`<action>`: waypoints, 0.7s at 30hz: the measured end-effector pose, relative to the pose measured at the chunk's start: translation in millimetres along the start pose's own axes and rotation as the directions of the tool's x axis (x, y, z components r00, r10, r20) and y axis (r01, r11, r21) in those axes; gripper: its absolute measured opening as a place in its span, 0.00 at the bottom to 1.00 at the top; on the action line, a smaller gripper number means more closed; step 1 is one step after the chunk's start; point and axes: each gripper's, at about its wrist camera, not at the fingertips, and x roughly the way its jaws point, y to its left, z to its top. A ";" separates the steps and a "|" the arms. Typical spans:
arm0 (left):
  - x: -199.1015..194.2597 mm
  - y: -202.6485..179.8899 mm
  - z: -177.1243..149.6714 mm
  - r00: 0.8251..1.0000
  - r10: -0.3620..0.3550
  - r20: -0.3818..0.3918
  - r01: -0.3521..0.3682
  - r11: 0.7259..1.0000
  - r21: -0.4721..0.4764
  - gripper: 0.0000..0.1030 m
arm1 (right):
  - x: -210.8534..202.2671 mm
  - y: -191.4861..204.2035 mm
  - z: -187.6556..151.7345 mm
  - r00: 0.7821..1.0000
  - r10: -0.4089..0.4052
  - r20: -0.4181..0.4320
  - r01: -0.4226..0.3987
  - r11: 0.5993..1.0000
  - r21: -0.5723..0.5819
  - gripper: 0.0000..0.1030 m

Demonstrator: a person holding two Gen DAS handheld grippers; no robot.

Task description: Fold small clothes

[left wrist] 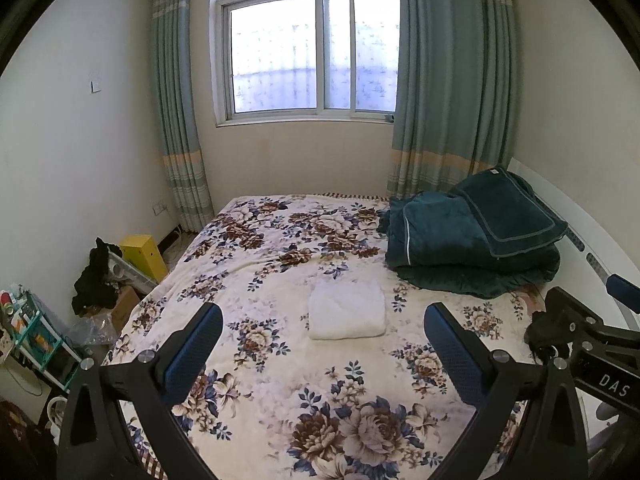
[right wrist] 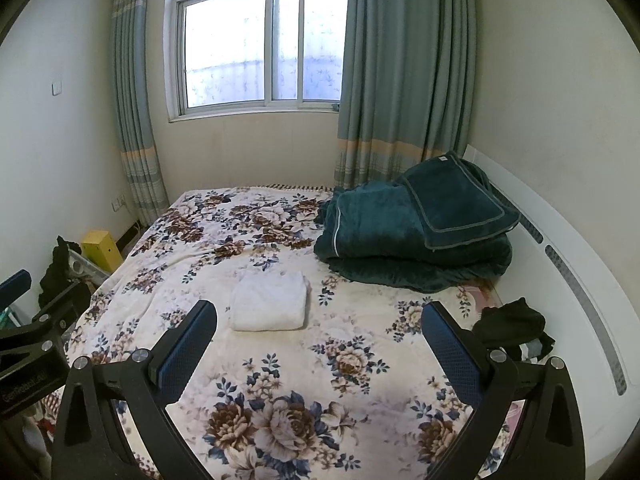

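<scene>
Two grippers, left (left wrist: 322, 334) and right (right wrist: 318, 330), hang above the near end of the floral bedspread (left wrist: 280, 400), jaws spread wide, nothing held. One white garment (left wrist: 346, 311) lies already folded at mid-bed, flat, long axis across the bed, rolled edge toward you. A dark unfolded garment (right wrist: 514, 330) sits right of the white one, near the headboard (right wrist: 560, 248); you likely take it next. Pinch two corners, lift, spread flat before folding. Beyond the white garment: the green quilt stack (right wrist: 408, 232).
</scene>
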 end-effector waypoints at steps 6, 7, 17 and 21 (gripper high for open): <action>-3.3 1.0 0.3 1.000 0.000 0.006 0.000 1.000 0.003 1.00 | -11.3 3.3 -0.6 1.000 -0.003 0.009 0.004 1.000 -0.002 1.00; -3.5 1.0 0.3 1.000 0.000 0.006 0.000 1.000 0.002 1.00 | -11.8 3.4 -1.7 1.000 -0.004 0.008 0.004 1.000 0.002 1.00; -7.3 2.9 0.6 1.000 0.006 0.007 -0.006 1.000 -0.001 1.00 | -16.4 7.7 -5.2 1.000 -0.008 0.010 0.008 1.000 0.004 1.00; -7.8 2.8 0.5 1.000 0.009 0.010 -0.009 1.000 0.000 1.00 | -17.7 8.3 -6.2 1.000 -0.011 0.011 0.011 1.000 0.007 1.00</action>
